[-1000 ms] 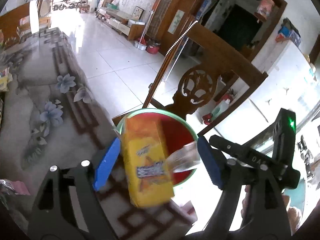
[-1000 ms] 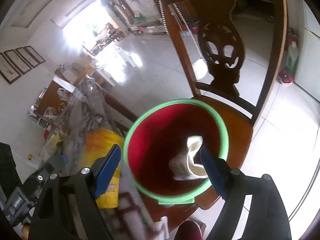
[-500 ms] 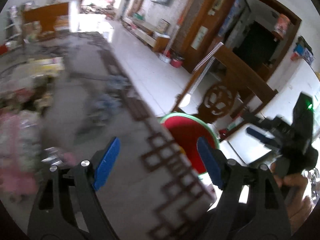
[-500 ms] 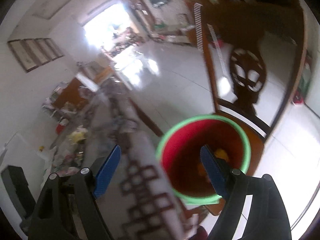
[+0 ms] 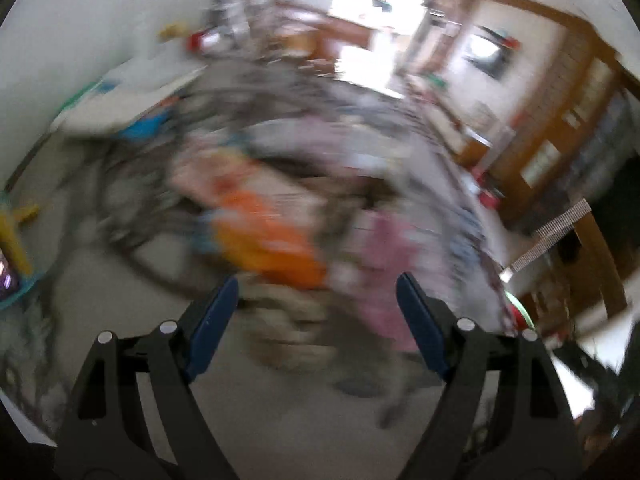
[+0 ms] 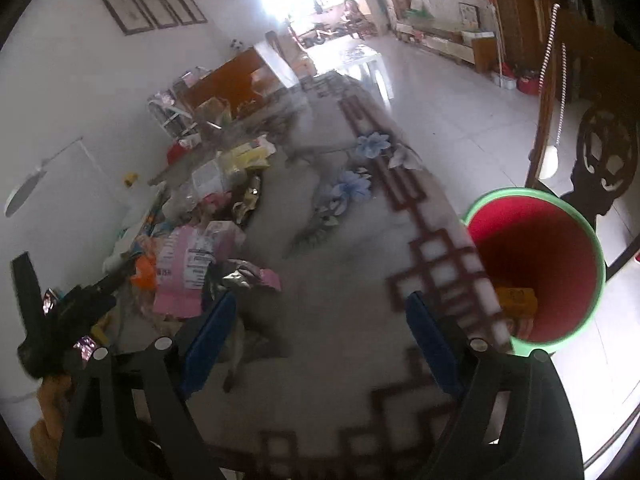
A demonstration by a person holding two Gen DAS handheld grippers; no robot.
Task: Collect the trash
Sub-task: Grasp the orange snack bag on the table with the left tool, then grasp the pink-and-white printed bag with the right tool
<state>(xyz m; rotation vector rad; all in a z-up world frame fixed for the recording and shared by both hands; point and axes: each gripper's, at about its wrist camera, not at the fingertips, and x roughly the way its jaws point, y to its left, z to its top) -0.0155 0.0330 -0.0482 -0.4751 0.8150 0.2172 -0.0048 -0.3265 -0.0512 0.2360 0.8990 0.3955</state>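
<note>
A red bin with a green rim [image 6: 536, 264] stands on a wooden chair at the table's right edge; a yellow box [image 6: 516, 300] lies inside it. A heap of wrappers, with a pink packet [image 6: 188, 268] and an orange one [image 6: 145, 274], lies on the table at the left. My right gripper [image 6: 320, 328] is open and empty above the table between heap and bin. My left gripper [image 5: 316, 312] is open and empty; its view is blurred and faces an orange packet [image 5: 264, 240] and a pink packet [image 5: 384, 256]. The left gripper also shows in the right wrist view [image 6: 68, 304], by the heap.
The table [image 6: 332, 360] has a glass top over a grey flowered cloth with a brown border. More boxes and packets [image 6: 240, 160] crowd its far left side. A carved wooden chair back [image 6: 596, 156] rises behind the bin. White tiled floor lies to the right.
The yellow box and the clear wrapper went into the bin. Both grippers, open, swung left away from the bin toward the heap; the left one is still moving fast.
</note>
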